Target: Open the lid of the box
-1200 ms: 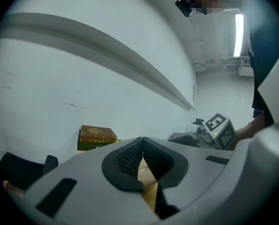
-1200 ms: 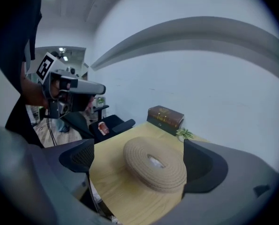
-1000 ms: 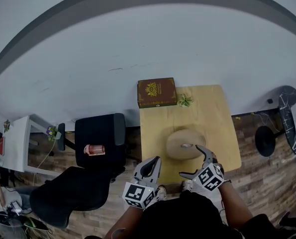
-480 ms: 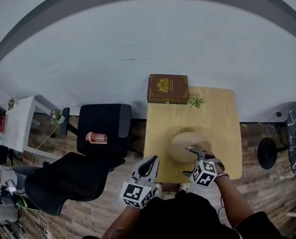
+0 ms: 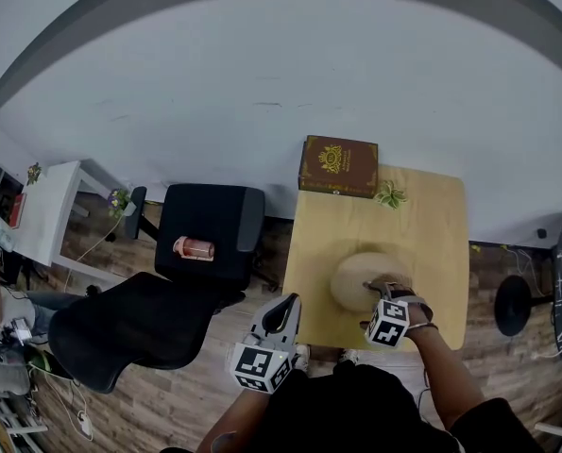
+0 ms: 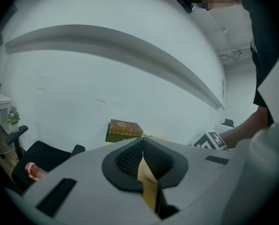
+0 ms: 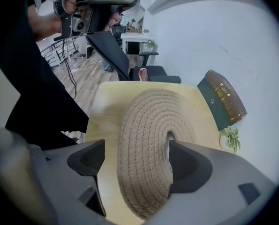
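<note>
1. Tan and rope-woven, the round box [image 5: 356, 279] is sitting on the near half of the wooden table [image 5: 432, 225]. Its lid [image 7: 146, 125] is lying shut on top. No view is showing the seam between lid and body.
2. The right gripper [image 5: 384, 291] is pointing steeply down over the middle of the lid. Its jaws are standing apart and have just been closing, with the lid lying between them.
3. One pad is covering most of the small knob [image 7: 169, 137] at the lid's centre, so only a pale sliver is showing. Whether that pad is touching it is hard to tell. The other pad is hanging clear, out over the lid's rim.
4. The left gripper [image 5: 282, 310] is hanging off the table's near left corner, above the floor. Its jaws are drawn together with only a thin tan slit between them, gripping nothing.
5. A brown case [image 5: 337, 166] is lying at the table's far edge, with a small plant [image 5: 390, 194] just beside it.
6. The person's torso is cutting off the table's near edge in the head view.
</note>
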The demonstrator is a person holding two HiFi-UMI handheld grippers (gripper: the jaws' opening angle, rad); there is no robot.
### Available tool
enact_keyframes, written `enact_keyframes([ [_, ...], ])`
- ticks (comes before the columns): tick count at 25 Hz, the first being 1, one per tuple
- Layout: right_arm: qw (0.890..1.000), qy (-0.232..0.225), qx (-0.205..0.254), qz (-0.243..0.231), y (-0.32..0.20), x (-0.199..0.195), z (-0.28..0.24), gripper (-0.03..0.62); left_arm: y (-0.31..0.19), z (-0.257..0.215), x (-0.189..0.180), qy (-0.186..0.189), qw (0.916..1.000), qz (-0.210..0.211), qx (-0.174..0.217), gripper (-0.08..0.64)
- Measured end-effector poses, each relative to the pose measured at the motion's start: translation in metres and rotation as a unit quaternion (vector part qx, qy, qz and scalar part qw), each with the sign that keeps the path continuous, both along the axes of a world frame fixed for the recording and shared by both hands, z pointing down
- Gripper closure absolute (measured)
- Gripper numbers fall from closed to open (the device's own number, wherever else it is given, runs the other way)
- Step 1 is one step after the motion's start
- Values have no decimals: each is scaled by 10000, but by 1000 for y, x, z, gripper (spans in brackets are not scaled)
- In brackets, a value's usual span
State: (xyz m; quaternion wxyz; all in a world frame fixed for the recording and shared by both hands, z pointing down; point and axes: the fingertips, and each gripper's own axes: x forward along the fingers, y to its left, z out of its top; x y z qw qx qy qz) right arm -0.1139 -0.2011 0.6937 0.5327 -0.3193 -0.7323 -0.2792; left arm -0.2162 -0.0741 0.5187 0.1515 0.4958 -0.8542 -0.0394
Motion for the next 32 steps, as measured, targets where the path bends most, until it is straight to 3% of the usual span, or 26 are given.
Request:
enact_keyframes([
  [2, 10000, 63, 17, -26, 0, -2, 3, 151, 1, 0, 1, 7, 10000, -22, 4, 540],
  [8, 9999, 152, -12, -47, -1, -7, 4, 262, 1, -2, 3, -55, 10000, -13, 6, 540],
  [22, 10000, 12, 43, 81, -4, -6, 2, 282, -6, -3, 1, -113, 9999, 63, -59, 540],
  [32, 9971, -436, -154, 610, -7, -8, -19, 290, -10, -2, 3, -92, 9998, 162, -43, 540],
])
